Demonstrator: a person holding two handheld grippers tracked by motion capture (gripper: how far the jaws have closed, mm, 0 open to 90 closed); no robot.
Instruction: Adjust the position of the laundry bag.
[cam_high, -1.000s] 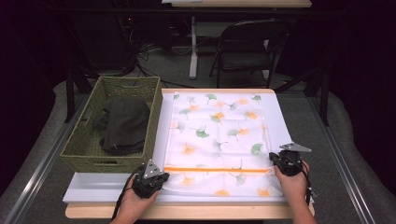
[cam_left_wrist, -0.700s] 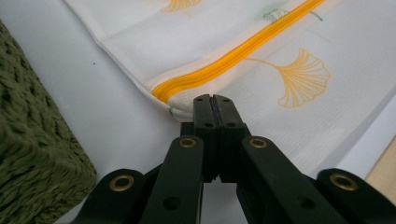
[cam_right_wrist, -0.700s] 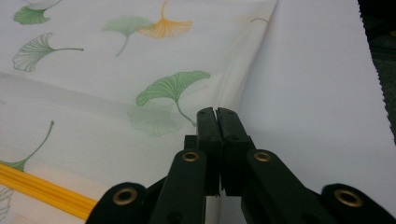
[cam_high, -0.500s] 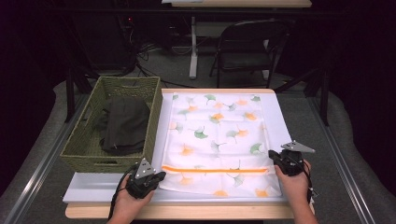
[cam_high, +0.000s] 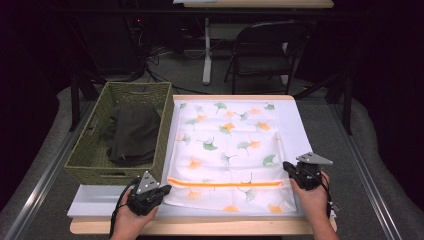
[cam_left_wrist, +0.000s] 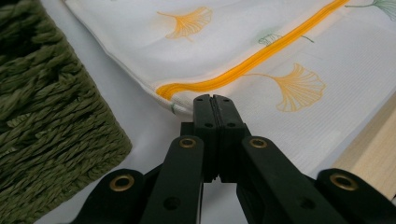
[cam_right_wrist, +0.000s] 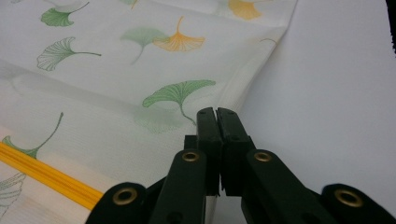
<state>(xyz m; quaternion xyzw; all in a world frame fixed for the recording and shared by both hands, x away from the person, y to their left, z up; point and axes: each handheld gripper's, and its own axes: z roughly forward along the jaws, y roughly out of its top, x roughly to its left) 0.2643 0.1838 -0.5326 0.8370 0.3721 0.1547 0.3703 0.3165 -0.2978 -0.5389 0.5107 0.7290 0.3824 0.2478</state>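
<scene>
We've got both grippers clamped on ginkgo-print cloth (cam_high: 227, 150) near worktop's front edge: left gripper (cam_high: 150, 192) pinching front-left corner, now lifted slightly, right gripper (cam_high: 300, 172) pinching right edge. Fold looks about to start.

- Your left gripper (cam_high: 159, 190): black body, grey three-cornered plate on top, black cable trailing.
- Your right gripper (cam_high: 289, 169): same black build, same grey plate.
- Black linkage arms on both, brass-ringed pivot holes, small screws on the jaw blocks.
</scene>
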